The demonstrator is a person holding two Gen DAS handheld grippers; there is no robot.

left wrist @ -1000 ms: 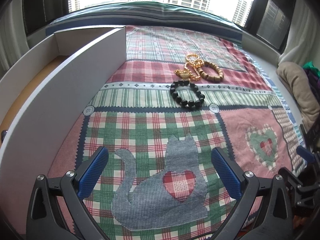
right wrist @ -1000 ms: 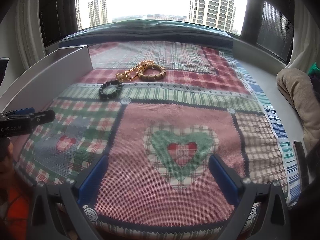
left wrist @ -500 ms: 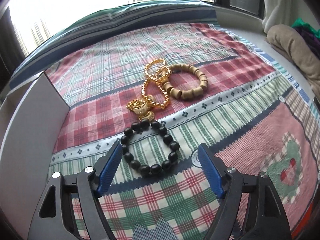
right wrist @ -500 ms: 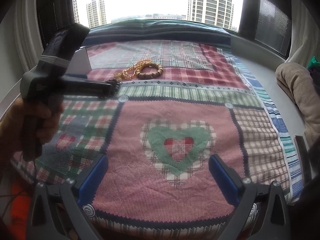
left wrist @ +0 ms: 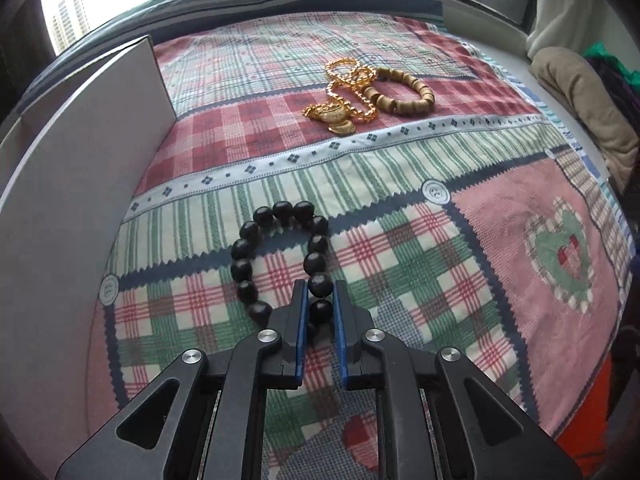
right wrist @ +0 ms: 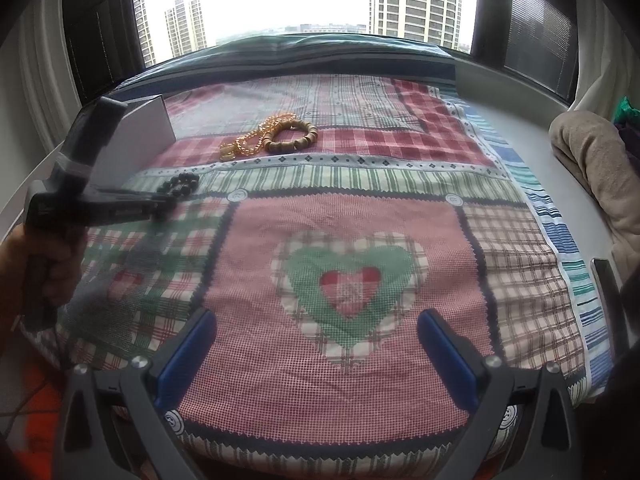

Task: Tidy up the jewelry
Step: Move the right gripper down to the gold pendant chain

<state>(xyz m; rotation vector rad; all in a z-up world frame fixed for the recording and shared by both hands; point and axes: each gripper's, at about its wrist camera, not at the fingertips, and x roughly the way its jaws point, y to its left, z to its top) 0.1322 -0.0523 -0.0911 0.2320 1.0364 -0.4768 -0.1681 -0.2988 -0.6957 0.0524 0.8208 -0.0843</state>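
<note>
My left gripper has just squeezed its jaws onto the round black bead bracelet, while my right gripper stays wide apart, holding nothing.

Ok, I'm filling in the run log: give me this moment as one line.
left gripper: jaws just closed on black bead bracelet | right gripper: open, idle | gold chain, wooden bracelet: untouched

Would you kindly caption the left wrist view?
Left gripper shut on black bead bracelet; gold chain beyond.
</note>
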